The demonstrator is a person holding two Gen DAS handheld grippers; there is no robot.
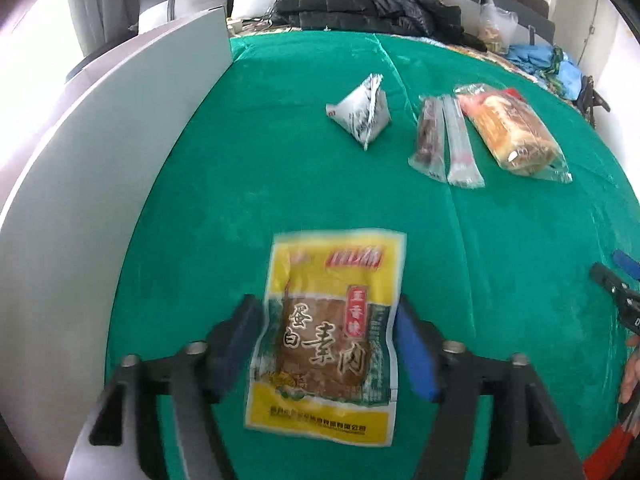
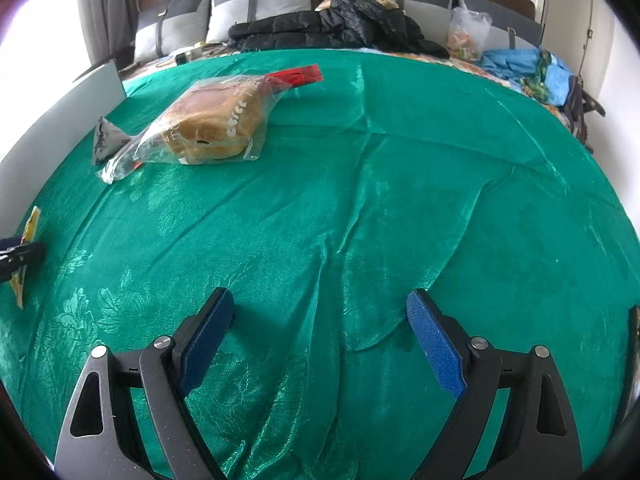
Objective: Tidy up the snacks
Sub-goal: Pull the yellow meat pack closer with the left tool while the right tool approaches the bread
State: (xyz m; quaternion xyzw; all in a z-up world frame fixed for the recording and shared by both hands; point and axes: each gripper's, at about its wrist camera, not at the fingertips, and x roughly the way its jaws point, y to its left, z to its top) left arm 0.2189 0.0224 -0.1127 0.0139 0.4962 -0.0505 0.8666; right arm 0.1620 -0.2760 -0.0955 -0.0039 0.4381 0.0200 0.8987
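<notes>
left gripper: my left gripper (image 1: pixel 328 344) has its blue pads either side of the yellow packet (image 1: pixel 328 332), low centre of the left wrist view. Pads look to be touching the packet's edges, so I'd call it pinched, but only just.
right gripper: my right gripper (image 2: pixel 320 340) is spread wide with nothing between the pads, just green cloth (image 2: pixel 400 200) under it, bottom of the right wrist view.
slip risk: the packet is flat and slick and I'm only on its side edges. My guess is it buckles or slides out if I lift fast.
snag risk: the cloth is wrinkly, so a low pad could drag a fold along with the packet.
other snacks: triangular pack (image 1: pixel 360 114) upper centre, two thin stick packs (image 1: pixel 444 140) right of it, then the bagged bread (image 1: pixel 516 132) at upper right, lined up close together.
in the way: grey board (image 1: pixel 120 160) stands along the left edge, near my left pad, so swinging left could bump it.
background: black jacket (image 2: pixel 340 24) and pillows at the top, well apart from everything.
</notes>
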